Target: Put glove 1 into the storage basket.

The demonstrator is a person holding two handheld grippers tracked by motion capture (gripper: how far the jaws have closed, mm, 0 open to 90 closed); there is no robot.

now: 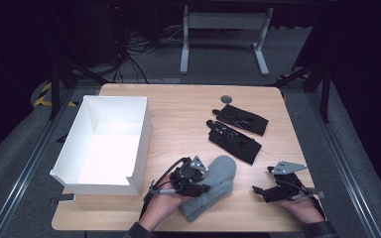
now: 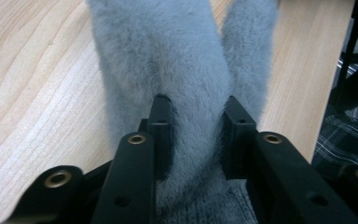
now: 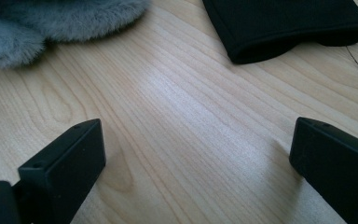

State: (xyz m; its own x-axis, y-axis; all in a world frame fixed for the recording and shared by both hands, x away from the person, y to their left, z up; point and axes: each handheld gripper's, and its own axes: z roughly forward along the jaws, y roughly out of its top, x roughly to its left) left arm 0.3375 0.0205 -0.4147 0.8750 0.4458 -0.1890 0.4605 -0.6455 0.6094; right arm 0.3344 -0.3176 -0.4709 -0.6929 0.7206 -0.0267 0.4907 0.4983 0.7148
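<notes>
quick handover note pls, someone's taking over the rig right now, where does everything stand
Left hand-held gripper: jaws shut on the grey fluffy mitten, gripping it near the cuff; the mitten lies on the table near the front edge.
Right hand-held gripper: jaws wide open, holding nothing, low over bare wood to the right of the mitten.
Two black gloves lie side by side, further back on the table, untouched. A small dark round object sits behind them.
White box at the left holds nothing.
Done: mitten grasped. Left, as a guess: mitten into the box, then likely the gloves.
</notes>
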